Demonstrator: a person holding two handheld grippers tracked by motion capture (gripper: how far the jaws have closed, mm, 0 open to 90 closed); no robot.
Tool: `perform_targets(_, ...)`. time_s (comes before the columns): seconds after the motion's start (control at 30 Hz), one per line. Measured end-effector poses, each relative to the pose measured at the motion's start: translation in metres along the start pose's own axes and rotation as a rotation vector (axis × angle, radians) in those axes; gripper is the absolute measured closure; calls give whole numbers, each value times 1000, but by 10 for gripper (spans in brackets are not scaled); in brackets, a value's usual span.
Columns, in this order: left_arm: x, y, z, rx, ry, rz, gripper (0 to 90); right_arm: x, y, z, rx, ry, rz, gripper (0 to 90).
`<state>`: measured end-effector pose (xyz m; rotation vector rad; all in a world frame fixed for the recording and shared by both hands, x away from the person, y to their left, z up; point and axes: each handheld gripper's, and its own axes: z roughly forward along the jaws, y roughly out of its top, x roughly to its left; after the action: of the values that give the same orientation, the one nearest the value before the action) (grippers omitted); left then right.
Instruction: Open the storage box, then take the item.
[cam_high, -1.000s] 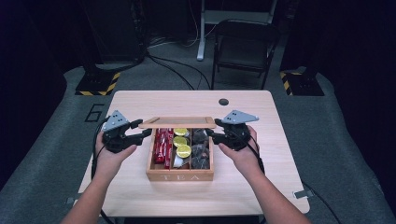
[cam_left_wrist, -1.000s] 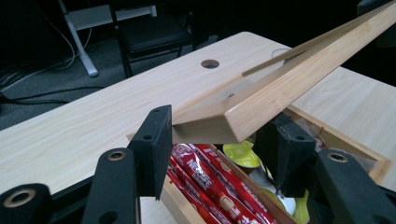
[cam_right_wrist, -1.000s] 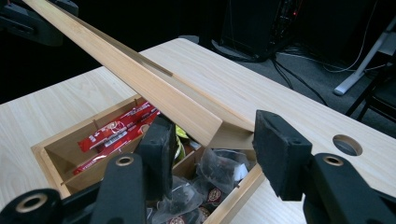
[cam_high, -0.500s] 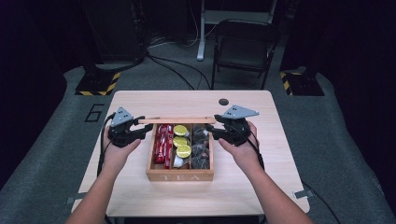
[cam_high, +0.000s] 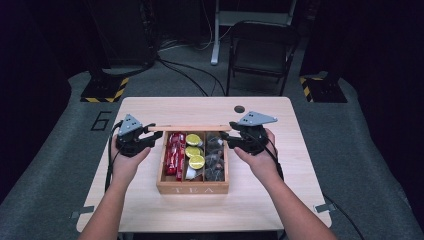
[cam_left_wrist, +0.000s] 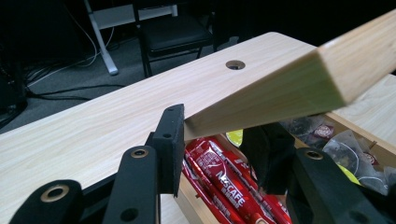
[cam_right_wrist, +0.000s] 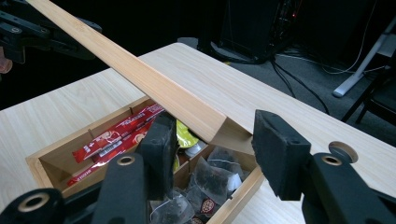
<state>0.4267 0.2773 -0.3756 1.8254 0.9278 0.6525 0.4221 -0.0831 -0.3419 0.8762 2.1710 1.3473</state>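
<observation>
Both grippers moved out & lid (cam_high: 192, 128) swung up, box (cam_high: 192, 187) now open mid-frame. Left gripper (cam_left_wrist: 212, 140) jaws apart, right gripper (cam_right_wrist: 210, 135) too. Maybe emptying's next.

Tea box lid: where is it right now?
The lid stands open along the far edge of the tea box at table centre in the high view, spanning between the left gripper and the right gripper at its ends.

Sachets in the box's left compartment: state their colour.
Red with white lettering; the sachets show best in the left gripper view.
</observation>
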Motion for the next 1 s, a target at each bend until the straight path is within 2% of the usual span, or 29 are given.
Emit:
perform_targets(0.27,-1,-2,-1,4,-4,-1,591,2,-7,-4,-13,2,9,500)
perform_targets(0.53,-1,-3,-1,-5,1,-16,591,8,-35,-10,-4,-14,9,501)
perform_targets(0.57,-1,-3,0,-6,1,-18,591,8,-40,-10,2,-18,24,510)
perform_targets(0.6,-1,-2,-1,-2,-1,-19,591,7,-46,-10,3,-17,44,519)
perform_targets(0.77,-1,-2,-1,1,-2,-17,591,8,-57,-5,25,-11,61,533)
perform_targets(1.0,-1,-3,0,-7,3,-23,591,15,-66,5,60,12,43,532)
